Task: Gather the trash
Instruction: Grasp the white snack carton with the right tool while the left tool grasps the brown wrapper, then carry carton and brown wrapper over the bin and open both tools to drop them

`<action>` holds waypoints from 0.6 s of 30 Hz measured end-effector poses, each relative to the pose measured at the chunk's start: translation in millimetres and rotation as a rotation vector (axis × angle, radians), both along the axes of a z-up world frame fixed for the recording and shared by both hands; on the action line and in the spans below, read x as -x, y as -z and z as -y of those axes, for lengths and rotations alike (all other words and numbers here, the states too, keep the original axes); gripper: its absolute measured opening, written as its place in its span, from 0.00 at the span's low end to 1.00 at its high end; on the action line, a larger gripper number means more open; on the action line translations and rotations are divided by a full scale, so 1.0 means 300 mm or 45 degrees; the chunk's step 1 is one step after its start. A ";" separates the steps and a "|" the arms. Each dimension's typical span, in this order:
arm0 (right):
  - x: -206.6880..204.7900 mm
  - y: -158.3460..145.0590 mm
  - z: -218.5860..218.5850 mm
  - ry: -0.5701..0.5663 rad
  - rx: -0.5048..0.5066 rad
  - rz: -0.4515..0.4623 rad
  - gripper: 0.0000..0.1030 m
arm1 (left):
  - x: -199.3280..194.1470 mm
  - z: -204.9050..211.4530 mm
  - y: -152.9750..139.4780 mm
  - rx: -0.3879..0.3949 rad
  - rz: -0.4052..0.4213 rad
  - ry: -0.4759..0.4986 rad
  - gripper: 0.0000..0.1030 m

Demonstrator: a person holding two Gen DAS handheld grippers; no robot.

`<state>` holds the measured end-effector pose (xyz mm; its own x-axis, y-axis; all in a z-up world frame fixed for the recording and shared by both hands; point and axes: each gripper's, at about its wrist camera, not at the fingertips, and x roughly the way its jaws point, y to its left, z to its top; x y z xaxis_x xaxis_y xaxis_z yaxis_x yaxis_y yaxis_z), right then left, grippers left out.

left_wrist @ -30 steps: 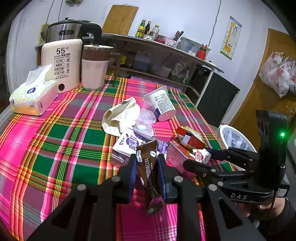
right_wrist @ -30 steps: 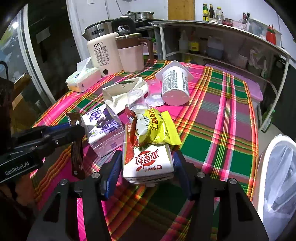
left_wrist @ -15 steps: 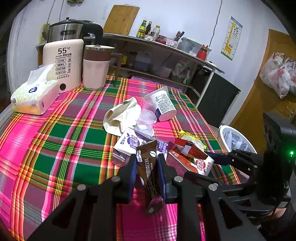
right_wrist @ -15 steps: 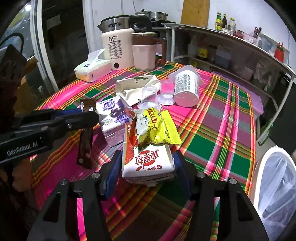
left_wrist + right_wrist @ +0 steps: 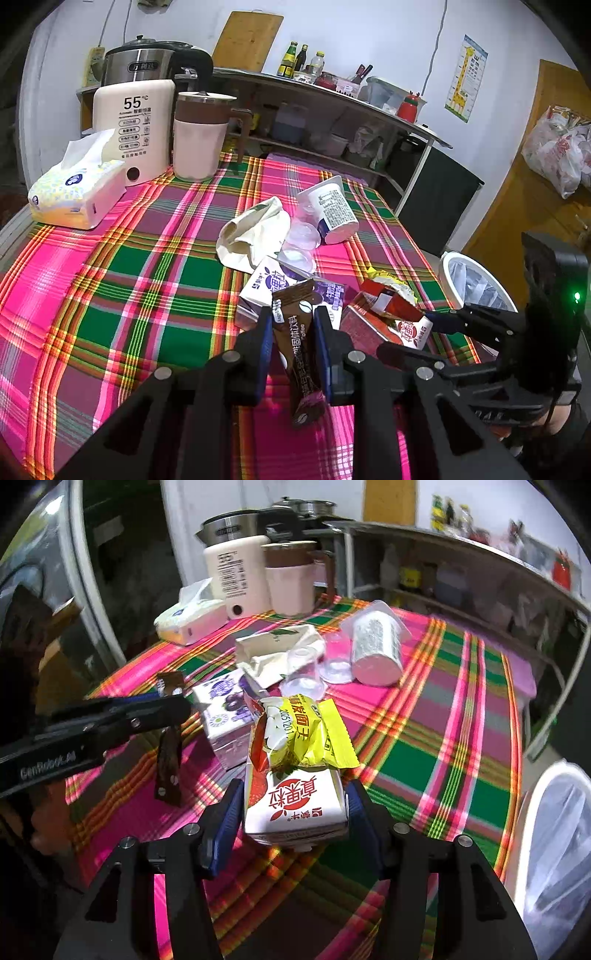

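A brown coffee sachet (image 5: pixel 297 343) is clamped in the left gripper (image 5: pixel 291 345); a red-and-white drink carton (image 5: pixel 295 805) is clamped in the right gripper (image 5: pixel 295 808). Neither has been binned. Beyond the carton, a purple carton (image 5: pixel 225 716), clear cups (image 5: pixel 303 672) and a white tub (image 5: pixel 375 648) remain uncollected. The bin (image 5: pixel 554 834) is beside the carton, off-table.

The left tongs (image 5: pixel 291 328) grip a brown foil coffee sachet (image 5: pixel 295 347), a purple-and-white milk carton (image 5: pixel 269 286) just beyond their tips.

Bare tablecloth (image 5: pixel 122 295) left: free passage. Ahead blocked: purple carton (image 5: pixel 266 284), cups (image 5: pixel 303 236), tub (image 5: pixel 332 210).
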<state>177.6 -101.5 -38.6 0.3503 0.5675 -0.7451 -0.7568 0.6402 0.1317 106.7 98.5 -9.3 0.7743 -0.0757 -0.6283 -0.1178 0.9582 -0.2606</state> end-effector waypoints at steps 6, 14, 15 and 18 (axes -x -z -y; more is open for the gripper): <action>-0.032 -0.003 0.046 0.090 -0.091 -0.137 0.54 | 0.011 0.002 -0.009 -0.005 0.003 -0.003 0.22; -0.106 -0.035 0.184 0.177 -0.512 -0.521 0.54 | 0.023 0.020 -0.032 -0.015 0.018 0.006 0.22; -0.104 -0.027 0.185 0.181 -0.508 -0.548 0.54 | 0.025 0.024 -0.036 -0.018 0.021 0.008 0.23; -0.077 -0.038 0.178 0.175 -0.473 -0.515 0.54 | 0.036 0.035 -0.047 -0.023 0.029 0.013 0.23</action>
<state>200.6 -154.9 -27.1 0.1676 0.7864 -0.5946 -0.5120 0.5848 0.6292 96.0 88.1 4.7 0.7877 -0.0722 -0.6118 -0.1025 0.9639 -0.2457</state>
